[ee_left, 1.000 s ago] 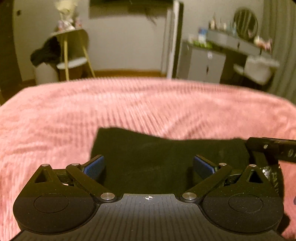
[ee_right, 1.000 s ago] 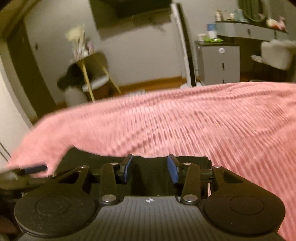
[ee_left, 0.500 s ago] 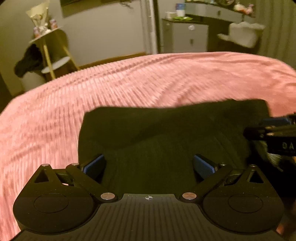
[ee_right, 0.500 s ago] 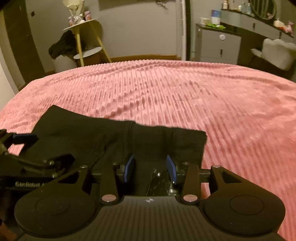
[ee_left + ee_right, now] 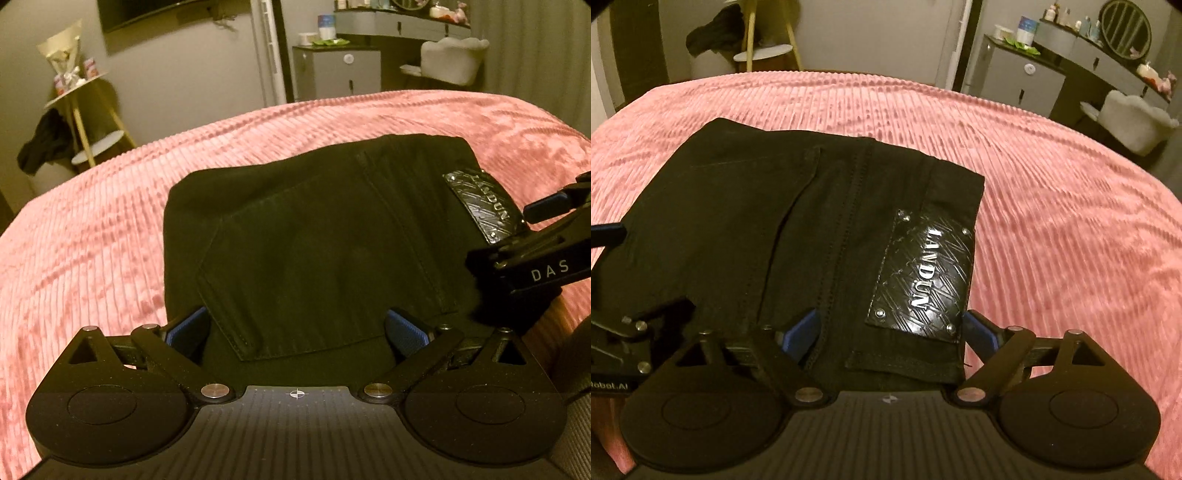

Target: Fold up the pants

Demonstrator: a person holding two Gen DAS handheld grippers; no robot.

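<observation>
Both jaws spread over folded pants (image 5: 325, 236), waistband facing right gripper (image 5: 890, 332).

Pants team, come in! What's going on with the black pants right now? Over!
Left gripper open, right gripper open, both low over the near edge. Black pants folded into a block on the pink bedspread, leather patch facing up. Nothing in the way.

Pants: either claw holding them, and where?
Neither. The left claw and right claw are open over the folded pants, gripping nothing.
</observation>
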